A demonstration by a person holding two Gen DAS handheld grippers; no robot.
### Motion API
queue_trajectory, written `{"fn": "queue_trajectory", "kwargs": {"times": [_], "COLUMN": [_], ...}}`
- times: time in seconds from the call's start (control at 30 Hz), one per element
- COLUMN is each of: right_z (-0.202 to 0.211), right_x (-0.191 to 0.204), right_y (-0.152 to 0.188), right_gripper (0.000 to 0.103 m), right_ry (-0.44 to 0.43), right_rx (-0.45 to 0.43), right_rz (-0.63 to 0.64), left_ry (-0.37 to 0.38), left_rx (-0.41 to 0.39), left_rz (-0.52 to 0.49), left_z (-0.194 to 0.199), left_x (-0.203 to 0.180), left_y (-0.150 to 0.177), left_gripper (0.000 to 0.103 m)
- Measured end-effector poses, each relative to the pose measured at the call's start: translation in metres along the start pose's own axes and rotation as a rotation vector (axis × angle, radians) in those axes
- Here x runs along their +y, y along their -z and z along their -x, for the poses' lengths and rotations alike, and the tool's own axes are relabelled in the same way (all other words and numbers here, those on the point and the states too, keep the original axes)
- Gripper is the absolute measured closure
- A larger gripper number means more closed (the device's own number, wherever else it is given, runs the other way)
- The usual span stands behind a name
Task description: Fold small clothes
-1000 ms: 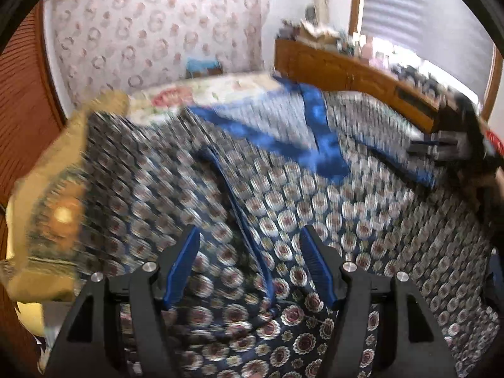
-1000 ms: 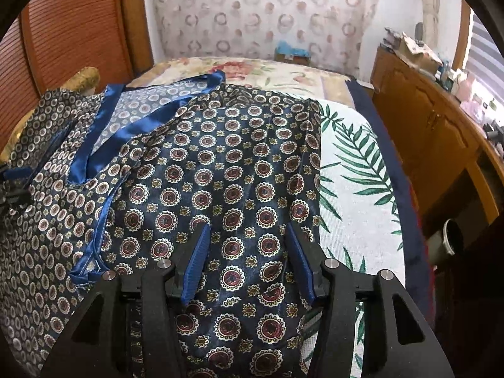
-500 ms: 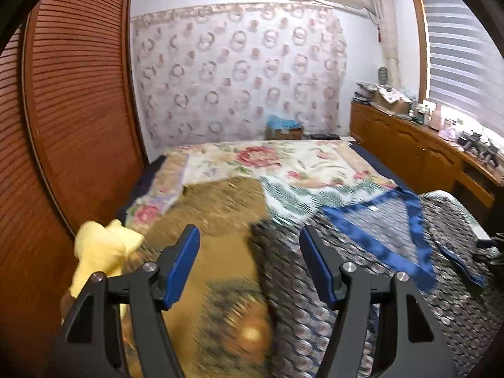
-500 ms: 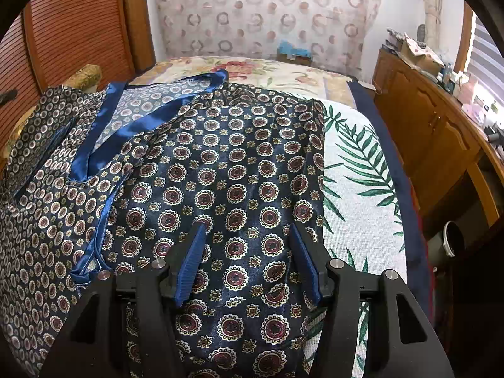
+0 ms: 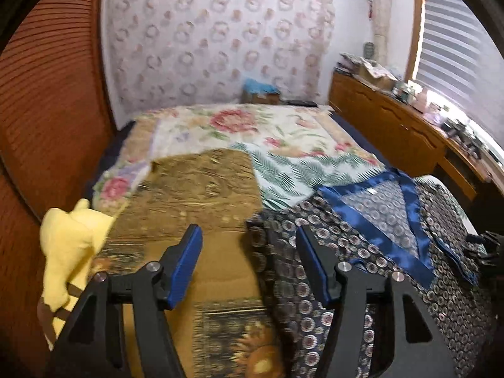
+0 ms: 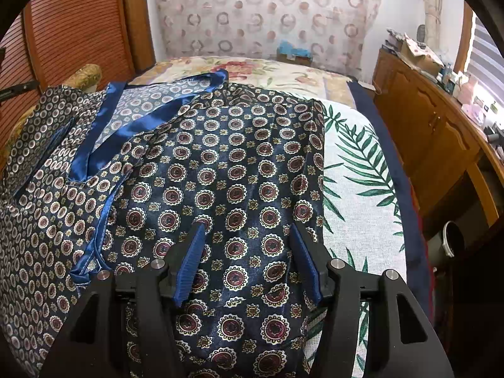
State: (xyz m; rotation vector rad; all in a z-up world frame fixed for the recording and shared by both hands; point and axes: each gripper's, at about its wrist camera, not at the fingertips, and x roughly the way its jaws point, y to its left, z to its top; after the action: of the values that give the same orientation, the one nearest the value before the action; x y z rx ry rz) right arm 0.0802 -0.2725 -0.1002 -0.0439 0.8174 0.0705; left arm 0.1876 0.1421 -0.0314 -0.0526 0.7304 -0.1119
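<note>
From the left wrist, our left gripper [image 5: 249,267] has just narrowed its jaws on nothing; the patterned satin garment [image 5: 378,239] lies just right of it, so closing here would snag the golden cushion [image 5: 201,195]. From the right wrist, our right gripper [image 6: 247,261] hovers half-open and empty over the garment [image 6: 220,170], whose slippery cloth may slide.

Glossy satin shirt [image 6: 220,170] — matt bedspread [image 6: 356,170]
</note>
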Motion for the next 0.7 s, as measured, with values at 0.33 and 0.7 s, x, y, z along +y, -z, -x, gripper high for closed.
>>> {"fn": "queue_trajectory", "kwargs": {"times": [0.33, 0.7], "right_z": [0.0, 0.0], "right_x": [0.0, 0.001], "right_y": [0.0, 0.0], "right_gripper": [0.045, 0.045], "right_ry": [0.005, 0.006], "right_rx": [-0.001, -0.001], "right_rz": [0.001, 0.0], "left_ry": [-0.019, -0.021], "left_rx": [0.118, -0.054], "left_rz": [-0.065, -0.065], "left_z": [-0.026, 0.028], "left_x": [-0.019, -0.025], "left_y": [0.003, -0.002], "left_gripper": [0.082, 0.103]}}
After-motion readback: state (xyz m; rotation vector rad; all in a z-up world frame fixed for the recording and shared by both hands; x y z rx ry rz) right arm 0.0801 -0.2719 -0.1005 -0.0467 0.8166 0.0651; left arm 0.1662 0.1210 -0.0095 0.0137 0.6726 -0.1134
